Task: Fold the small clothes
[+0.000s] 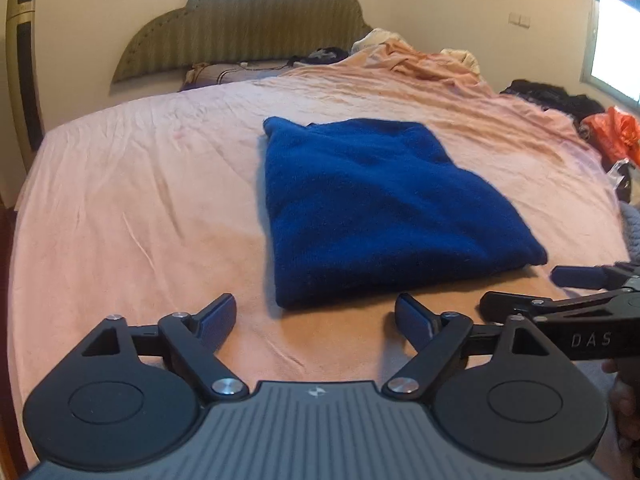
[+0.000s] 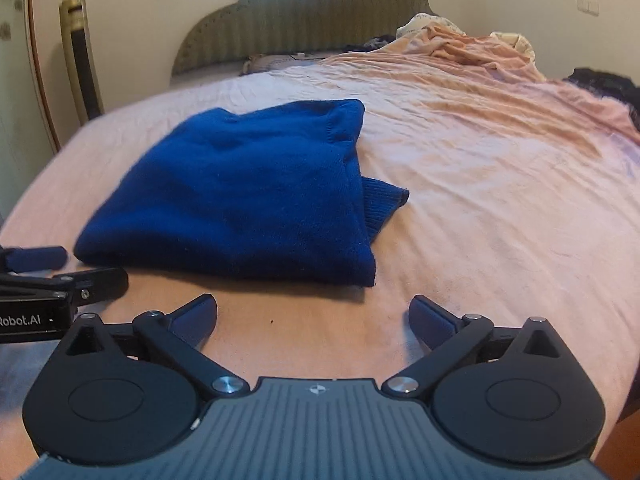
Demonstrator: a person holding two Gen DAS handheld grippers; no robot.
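A dark blue knitted sweater [image 1: 372, 208] lies folded into a flat rectangle on the pink bed sheet [image 1: 140, 184]. In the right wrist view the same sweater [image 2: 248, 196] shows a ribbed cuff [image 2: 384, 204] sticking out at its right edge. My left gripper [image 1: 316, 316] stands open just short of the sweater's near edge, nothing between its fingers. My right gripper [image 2: 314, 316] is also open and empty, near the sweater's near right corner. Each gripper shows at the edge of the other's view: the right one [image 1: 576, 284], the left one [image 2: 48, 268].
The bed has a striped padded headboard [image 1: 256, 28] and a crumpled peach blanket [image 1: 420, 64] at the far right. Dark clothes [image 1: 552, 96] and an orange bag [image 1: 616, 132] lie at the right edge. A tall gold and black appliance [image 1: 24, 68] stands by the left wall.
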